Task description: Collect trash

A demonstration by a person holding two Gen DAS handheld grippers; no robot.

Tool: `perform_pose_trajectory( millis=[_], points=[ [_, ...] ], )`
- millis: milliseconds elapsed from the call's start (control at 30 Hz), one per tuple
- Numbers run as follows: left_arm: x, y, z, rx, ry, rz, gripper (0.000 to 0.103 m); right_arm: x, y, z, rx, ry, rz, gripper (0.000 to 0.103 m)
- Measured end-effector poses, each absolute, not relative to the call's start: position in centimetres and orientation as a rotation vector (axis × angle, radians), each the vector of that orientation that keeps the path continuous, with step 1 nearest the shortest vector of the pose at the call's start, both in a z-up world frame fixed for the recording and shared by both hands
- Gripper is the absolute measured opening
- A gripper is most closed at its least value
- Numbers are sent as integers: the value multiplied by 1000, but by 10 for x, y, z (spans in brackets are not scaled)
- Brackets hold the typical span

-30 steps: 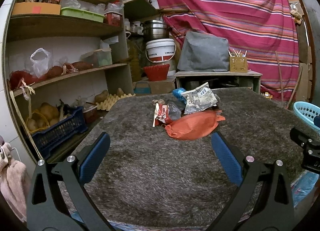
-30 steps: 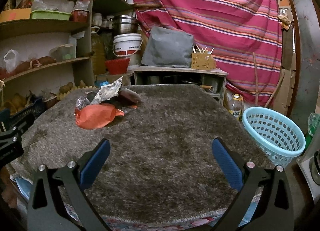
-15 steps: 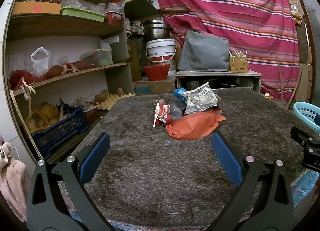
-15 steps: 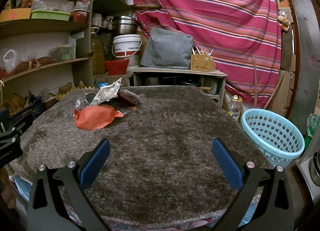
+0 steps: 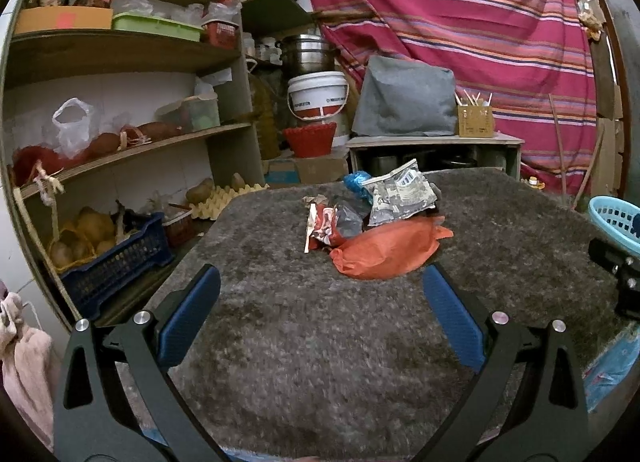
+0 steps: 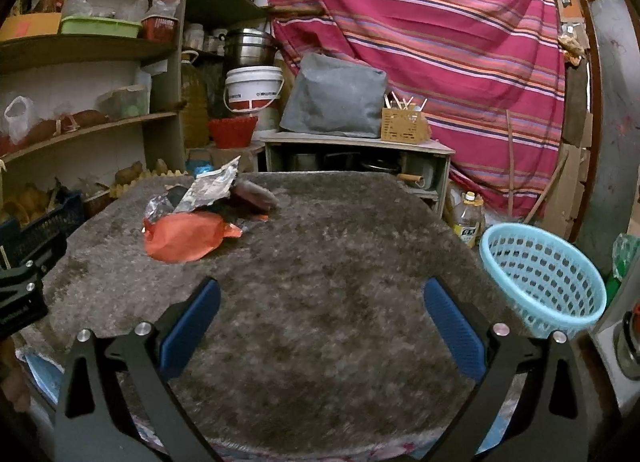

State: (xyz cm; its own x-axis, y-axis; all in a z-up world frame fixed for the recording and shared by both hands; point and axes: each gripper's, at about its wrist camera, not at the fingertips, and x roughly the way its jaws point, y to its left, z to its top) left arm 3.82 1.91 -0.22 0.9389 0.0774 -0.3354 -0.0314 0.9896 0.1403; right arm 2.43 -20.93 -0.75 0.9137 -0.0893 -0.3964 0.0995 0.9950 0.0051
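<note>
A heap of trash lies on the grey shaggy tabletop (image 5: 320,342): an orange wrapper (image 5: 386,252) in front, a red snack packet (image 5: 322,228), a silver printed bag (image 5: 402,192) and a blue scrap (image 5: 356,182) behind. My left gripper (image 5: 320,294) is open and empty, just short of the orange wrapper. In the right wrist view the orange wrapper (image 6: 186,236) and the silver bag (image 6: 210,190) lie far left. My right gripper (image 6: 320,298) is open and empty over bare tabletop (image 6: 340,262). A light blue basket (image 6: 540,274) stands off the table's right side.
Wooden shelves (image 5: 120,54) with bags and boxes line the left wall, with a dark blue crate (image 5: 116,258) of produce below. A low cabinet (image 6: 356,158) with a grey cover and a white bucket (image 6: 254,88) stands behind the table. A striped red cloth (image 6: 440,42) hangs behind.
Both grippers have stayed open and nearly still; the views shift only slightly.
</note>
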Motion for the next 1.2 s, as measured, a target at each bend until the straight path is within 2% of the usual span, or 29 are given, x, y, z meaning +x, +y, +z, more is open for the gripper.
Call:
perform_pose_trajectory(
  millis=[467, 767, 1200],
  points=[
    [160, 37, 9, 70, 508, 37, 98, 117, -225, 34, -35, 475, -91, 99],
    [224, 43, -14, 103, 585, 96, 98, 155, -261, -8, 46, 599, -170, 99],
    [284, 27, -4, 124, 610, 143, 98, 168, -265, -16, 9, 604, -221, 99]
  ],
)
